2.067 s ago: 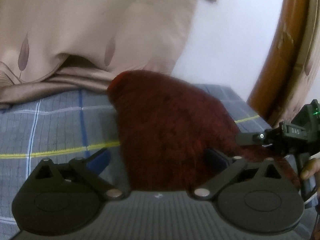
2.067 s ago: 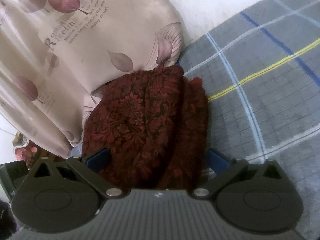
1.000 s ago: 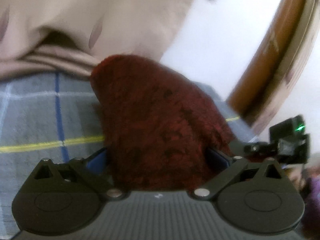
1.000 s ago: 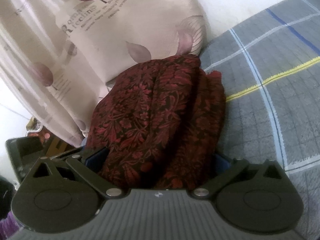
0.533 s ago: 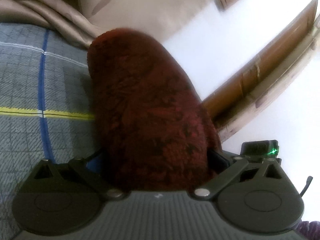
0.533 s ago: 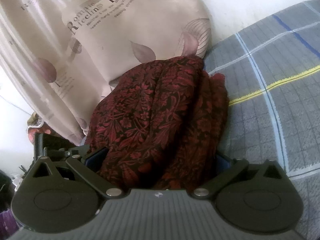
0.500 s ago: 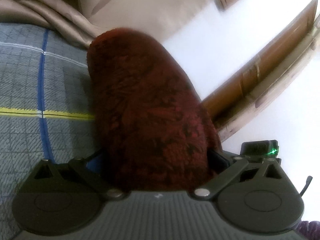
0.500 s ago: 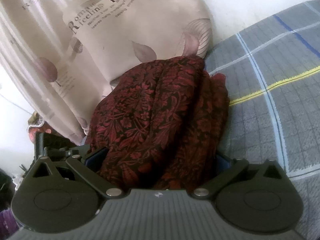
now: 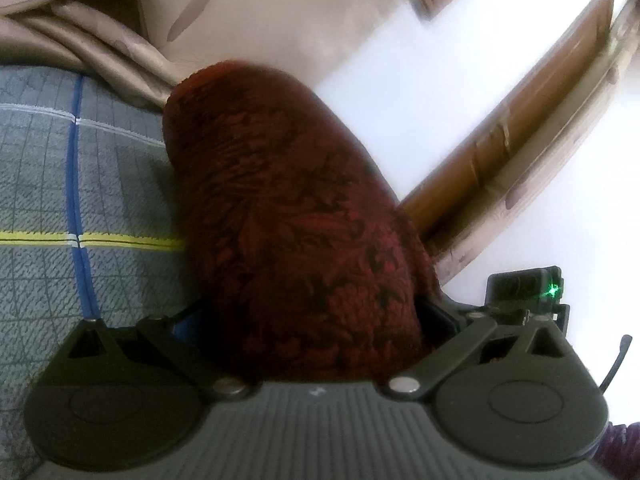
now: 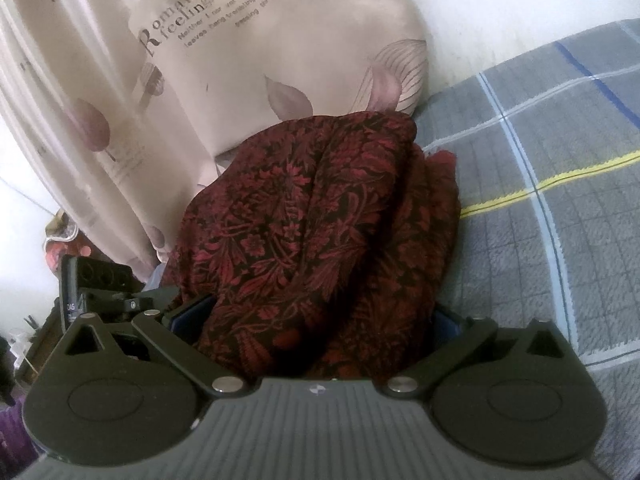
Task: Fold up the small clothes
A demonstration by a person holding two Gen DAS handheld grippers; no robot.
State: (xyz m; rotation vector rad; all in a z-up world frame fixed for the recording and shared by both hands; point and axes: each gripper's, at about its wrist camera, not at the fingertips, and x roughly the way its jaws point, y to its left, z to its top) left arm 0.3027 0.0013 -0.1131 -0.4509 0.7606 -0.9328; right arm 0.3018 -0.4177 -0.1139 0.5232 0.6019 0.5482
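Under my work is a bed (image 10: 560,240) covered in a grey plaid sheet crossed by blue, white and yellow lines. A dark red floral garment (image 10: 320,220) lies bunched on it. A beige leaf-print pillow (image 10: 280,60) rests at the far edge, touching the garment.

Seen from the left wrist, the dark red floral cloth (image 9: 296,240) now stands steeply up the middle of the frame, where two seconds ago it lay low and spread across the grey plaid bed cover (image 9: 60,184). The view has tilted — the brown wooden frame (image 9: 512,136) slants across the upper right, and the right gripper (image 9: 524,292) has climbed to the cloth's right edge. From the right wrist, the cloth's far end (image 10: 320,216) has drawn away from the camera, more of the leaf-print pillow (image 10: 248,52) shows, and the left gripper (image 10: 104,292) has come into sight at lower left.
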